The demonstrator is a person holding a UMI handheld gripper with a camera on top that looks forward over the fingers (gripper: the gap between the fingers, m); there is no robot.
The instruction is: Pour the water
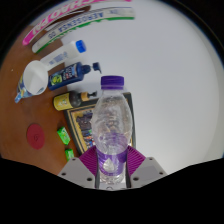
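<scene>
A clear plastic water bottle [112, 125] with a purple cap and a purple label band stands upright between my fingers. My gripper [112, 165] is shut on the bottle, its purple pads [89, 161] pressing on the bottle's lower body from both sides. A white cup [36, 77] lies tilted on the brown table [25, 115] beyond the fingers to the left. Water level inside the bottle is hard to read.
To the left beyond the bottle lie a blue-labelled bottle [68, 72], a yellow-capped container [68, 100], a printed card [82, 125], a small green item [63, 135] and a pink disc [37, 135]. Pink-and-white packages [75, 18] sit further back. A pale surface [175, 90] spreads to the right.
</scene>
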